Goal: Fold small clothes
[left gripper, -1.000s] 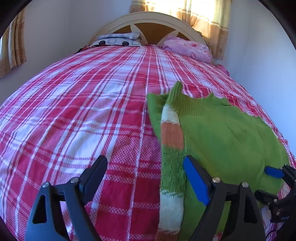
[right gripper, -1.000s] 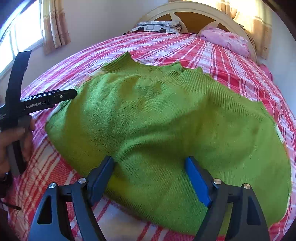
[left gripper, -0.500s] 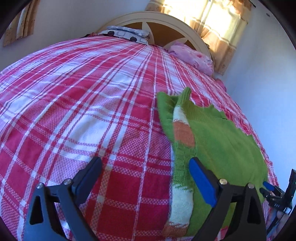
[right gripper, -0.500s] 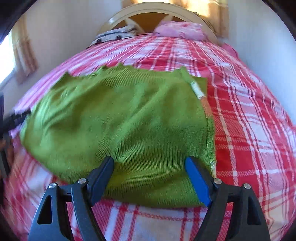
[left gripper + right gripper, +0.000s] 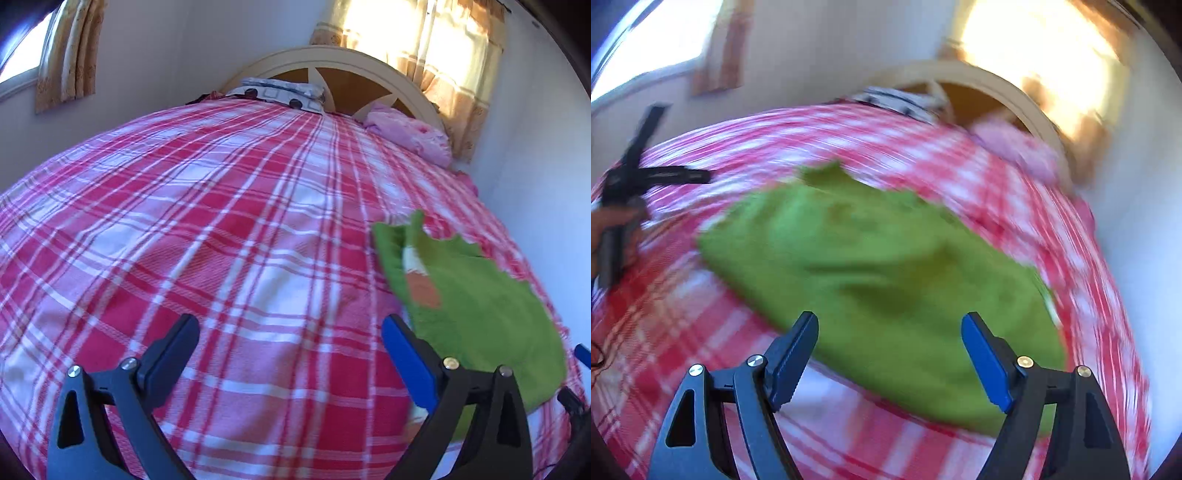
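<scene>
A green knitted sweater (image 5: 480, 314) lies flat on the right part of the bed, with a striped orange and white sleeve (image 5: 421, 288) folded along its left edge. My left gripper (image 5: 288, 325) hovers over bare cover to the left of the sweater. Its jaws are opening and nothing is between them. My right gripper (image 5: 890, 321) stands open just above the near edge of the sweater (image 5: 886, 251), holding nothing. The right wrist view is blurred by motion. In it the left gripper (image 5: 653, 177) shows at far left, held by a hand (image 5: 609, 225).
The bed has a red and white plaid cover (image 5: 221, 221). At its head stand a cream headboard (image 5: 332, 62), a patterned pillow (image 5: 280, 92) and a pink pillow (image 5: 413, 136). A white wall (image 5: 535, 184) runs close along the right side.
My left gripper has slid left off the striped sleeve, which now lies right of its jaws, and the jaws have widened. The right gripper's view has swung across the sweater and gone blurry.
</scene>
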Action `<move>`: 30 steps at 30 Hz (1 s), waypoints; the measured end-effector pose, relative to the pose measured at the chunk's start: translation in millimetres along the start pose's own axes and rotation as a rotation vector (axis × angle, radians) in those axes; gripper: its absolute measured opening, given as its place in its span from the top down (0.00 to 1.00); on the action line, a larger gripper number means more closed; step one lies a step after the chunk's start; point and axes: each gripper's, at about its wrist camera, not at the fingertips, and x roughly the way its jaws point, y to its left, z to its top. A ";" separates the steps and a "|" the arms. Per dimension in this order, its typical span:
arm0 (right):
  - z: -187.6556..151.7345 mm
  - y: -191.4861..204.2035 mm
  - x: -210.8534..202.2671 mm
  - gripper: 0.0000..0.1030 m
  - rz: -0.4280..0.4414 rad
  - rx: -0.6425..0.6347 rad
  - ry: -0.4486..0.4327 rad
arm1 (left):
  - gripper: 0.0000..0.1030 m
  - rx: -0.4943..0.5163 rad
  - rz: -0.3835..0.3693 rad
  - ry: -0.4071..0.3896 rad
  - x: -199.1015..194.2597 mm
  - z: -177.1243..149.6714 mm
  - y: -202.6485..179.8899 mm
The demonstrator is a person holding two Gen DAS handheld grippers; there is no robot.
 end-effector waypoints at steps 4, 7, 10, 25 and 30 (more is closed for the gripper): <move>15.5 63.4 16.8 0.22 0.014 -0.196 -0.020 | 0.02 0.006 -0.007 0.032 10.2 -4.2 -0.1; 20.0 101.0 29.8 0.22 0.002 -0.321 -0.029 | 0.01 0.012 -0.010 0.052 13.7 -5.9 -0.1; 21.2 127.3 39.8 0.22 -0.019 -0.406 -0.031 | 0.00 0.004 -0.016 0.082 19.0 -6.4 1.6; 29.6 152.3 68.9 0.24 -0.131 -0.479 -0.033 | 0.00 0.000 -0.018 0.104 24.3 -7.0 3.4; 29.3 160.4 72.3 0.28 -0.175 -0.502 -0.047 | 0.00 -0.004 -0.030 0.107 26.0 -7.0 4.5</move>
